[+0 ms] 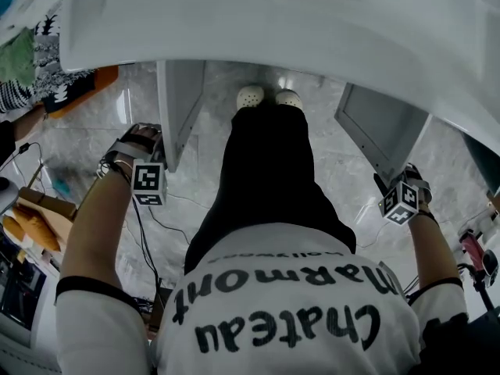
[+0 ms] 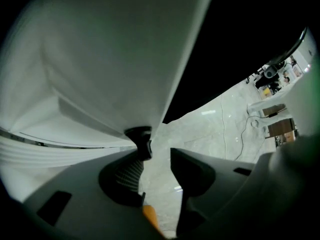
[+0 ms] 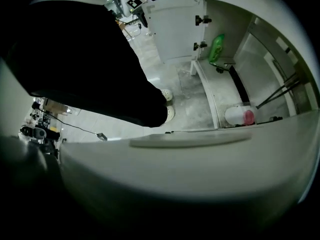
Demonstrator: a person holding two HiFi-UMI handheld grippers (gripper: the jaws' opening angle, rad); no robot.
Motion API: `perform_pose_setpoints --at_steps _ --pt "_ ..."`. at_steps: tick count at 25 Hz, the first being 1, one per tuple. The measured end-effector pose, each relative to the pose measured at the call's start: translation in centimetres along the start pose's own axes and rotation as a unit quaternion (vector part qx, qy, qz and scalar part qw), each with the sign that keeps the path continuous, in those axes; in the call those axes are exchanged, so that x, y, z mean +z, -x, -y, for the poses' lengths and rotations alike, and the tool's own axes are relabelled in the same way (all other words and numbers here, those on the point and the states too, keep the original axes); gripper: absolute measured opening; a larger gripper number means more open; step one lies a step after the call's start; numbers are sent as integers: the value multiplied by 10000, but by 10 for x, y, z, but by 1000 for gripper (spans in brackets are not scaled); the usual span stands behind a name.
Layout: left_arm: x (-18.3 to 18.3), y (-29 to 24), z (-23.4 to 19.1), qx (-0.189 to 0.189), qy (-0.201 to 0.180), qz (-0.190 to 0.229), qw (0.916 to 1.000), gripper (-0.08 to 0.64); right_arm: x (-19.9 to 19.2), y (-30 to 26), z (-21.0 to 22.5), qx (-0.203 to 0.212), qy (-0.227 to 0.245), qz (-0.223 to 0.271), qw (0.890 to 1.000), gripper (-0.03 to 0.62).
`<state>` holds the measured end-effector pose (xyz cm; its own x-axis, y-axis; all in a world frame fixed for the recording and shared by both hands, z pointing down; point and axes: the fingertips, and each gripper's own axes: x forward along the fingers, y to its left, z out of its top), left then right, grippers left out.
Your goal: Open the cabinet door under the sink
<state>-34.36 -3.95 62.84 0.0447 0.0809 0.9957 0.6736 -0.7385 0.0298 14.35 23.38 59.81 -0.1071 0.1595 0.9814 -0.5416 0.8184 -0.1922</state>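
Person is standing at the sink (image 1: 312, 30), looking straight down. Both cabinet doors beneath it are already standing swung out over the marble floor (image 1: 336, 170), so the opening is looking done or nearly so. Left door (image 1: 181, 104) is showing edge-on, long axis running floor to sink, free edge pointing out toward the person. Left hand-held gripper (image 2: 159, 151) is hanging just beside that edge, to its left in the head view, pointing down. Its jaws are standing apart with only floor showing in the gap; the door's lower corner is sitting just past the left jaw tip, contact not telling. Right door (image 1: 381, 127) is angling out likewise, upright, free edge toward the right hand-held gripper (image 1: 405, 187), the nearer one to it. In the right gripper view a pale panel, probably that door, is blurring across close in and the jaws are lost in the dark below; they are reading as spread wide, nothing clamped. Any further swing is calling for a push outward, away from the cabinet's middle.
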Motion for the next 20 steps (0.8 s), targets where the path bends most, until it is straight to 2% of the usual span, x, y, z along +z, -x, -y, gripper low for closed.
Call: perform_pose_setpoints --at_steps 4,8,10,14,18,20 --pt "-1 -1 0 88 173 -186 9996 147 -7 0 -1 78 53 -293 9995 181" --pt "-21 2 9 -7 435 -678 9968 146 -27 2 3 50 42 -626 9980 183" --pt "-27 7 12 10 611 -784 9950 146 -41 7 6 12 -86 -795 9968 183" --pt "-38 22 9 199 1209 -820 9891 146 -48 17 9 -59 -518 -754 9958 184" --pt "-51 36 6 434 1275 -1027 9856 146 -54 24 10 -83 -736 -779 9942 195" --pt "-49 40 1 568 1448 -1066 9821 146 -57 28 11 -156 -809 -806 9933 195"
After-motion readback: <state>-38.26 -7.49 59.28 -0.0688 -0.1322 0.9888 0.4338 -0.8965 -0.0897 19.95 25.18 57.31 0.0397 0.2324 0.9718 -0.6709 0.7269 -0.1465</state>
